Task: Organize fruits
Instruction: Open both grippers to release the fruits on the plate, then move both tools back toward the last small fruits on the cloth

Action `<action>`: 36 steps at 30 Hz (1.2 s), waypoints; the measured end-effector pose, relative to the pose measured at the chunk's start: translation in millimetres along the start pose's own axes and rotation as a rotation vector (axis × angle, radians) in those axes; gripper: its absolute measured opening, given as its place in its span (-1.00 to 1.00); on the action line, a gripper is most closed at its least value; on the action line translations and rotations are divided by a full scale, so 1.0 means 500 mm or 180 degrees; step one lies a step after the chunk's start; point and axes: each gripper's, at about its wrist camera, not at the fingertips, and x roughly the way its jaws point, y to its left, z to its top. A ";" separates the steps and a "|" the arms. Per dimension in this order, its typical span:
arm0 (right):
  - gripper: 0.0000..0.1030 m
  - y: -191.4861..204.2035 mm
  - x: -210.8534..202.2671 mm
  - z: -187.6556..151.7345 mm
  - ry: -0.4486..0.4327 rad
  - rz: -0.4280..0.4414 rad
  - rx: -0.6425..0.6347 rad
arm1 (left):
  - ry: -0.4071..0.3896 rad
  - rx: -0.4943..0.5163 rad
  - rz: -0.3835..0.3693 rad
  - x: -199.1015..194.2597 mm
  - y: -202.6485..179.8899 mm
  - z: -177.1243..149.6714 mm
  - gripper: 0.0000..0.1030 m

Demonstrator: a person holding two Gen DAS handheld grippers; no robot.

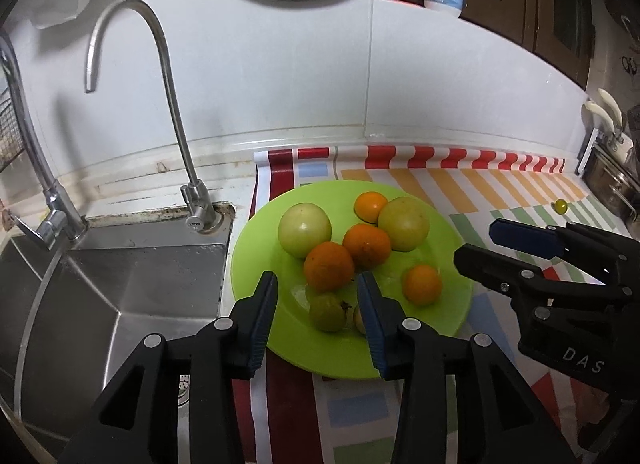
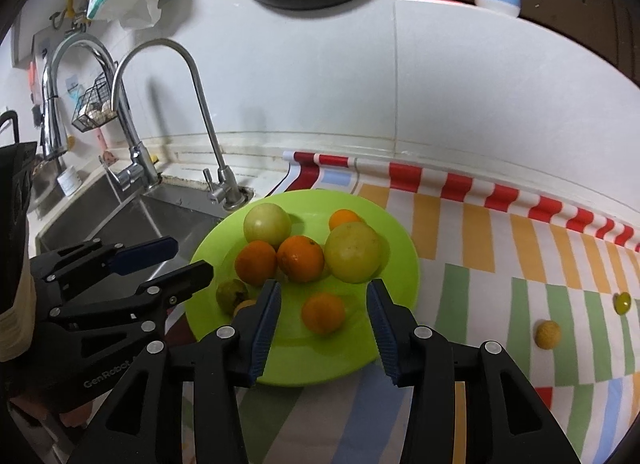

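Both the left tongs (image 1: 316, 284) and right tongs (image 2: 323, 292) hang released over the near edge of the green plate (image 1: 448, 232), grasping nothing. Oranges (image 1: 366, 244) and green fruits (image 1: 305, 228) already sit on the plate; two small fruits (image 2: 547, 334) lie right of it on the desk, probably left to gather.

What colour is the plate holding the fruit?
Bright lime green plate, plain with no pattern; the right wrist view shows it best.

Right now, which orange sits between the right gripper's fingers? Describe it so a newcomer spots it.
Find the green plate beside the sink. Most fruit is bunched at its far side; this orange lies alone on the near part, ahead of the open right gripper. It is the only orange touching no other fruit.
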 end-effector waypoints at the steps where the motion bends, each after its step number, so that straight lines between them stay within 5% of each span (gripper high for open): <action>1: -0.12 0.000 -0.010 -0.002 -0.0020 -0.0025 0.0013 | -0.0021 -0.0010 0.0006 -0.008 -0.002 0.000 -0.19; 11: -0.01 -0.014 -0.093 -0.023 -0.0220 -0.0219 0.0135 | -0.0144 -0.0023 0.0081 -0.068 -0.033 -0.002 -0.09; 24: 0.17 -0.066 -0.205 -0.048 -0.0434 -0.0214 0.0131 | -0.0269 -0.0089 0.0320 -0.147 -0.125 -0.010 0.45; 36: 0.21 -0.157 -0.284 -0.078 -0.0502 -0.0304 0.0177 | -0.0445 -0.0179 0.0335 -0.190 -0.232 -0.010 0.68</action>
